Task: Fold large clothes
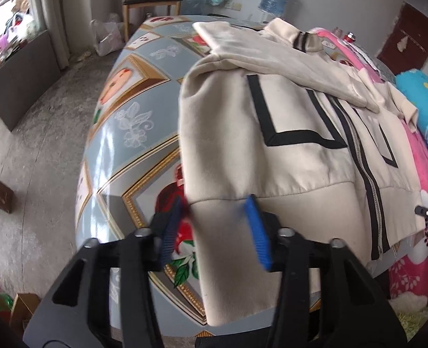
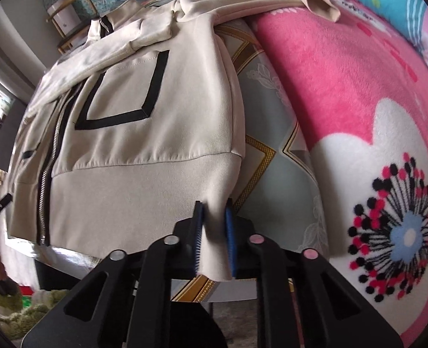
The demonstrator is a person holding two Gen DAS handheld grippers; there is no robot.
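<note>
Right wrist view: right gripper (image 2: 214,232) jaws pinch the jacket (image 2: 144,150) hem corner at lower centre, left gripper (image 1: 214,226) jaws half-closed around the other corner, which could slip free on lifting.

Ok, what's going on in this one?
A person with a handheld gripper in each hand is folding a cream zip-up jacket laid on a patterned table. The right gripper has its jaws shut on one corner of the hem. The left gripper straddles the opposite hem corner, its jaws not visibly pinching yet.

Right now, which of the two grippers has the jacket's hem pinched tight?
The right gripper: its pads squeeze the jacket corner, while the left gripper's stand apart.
</note>
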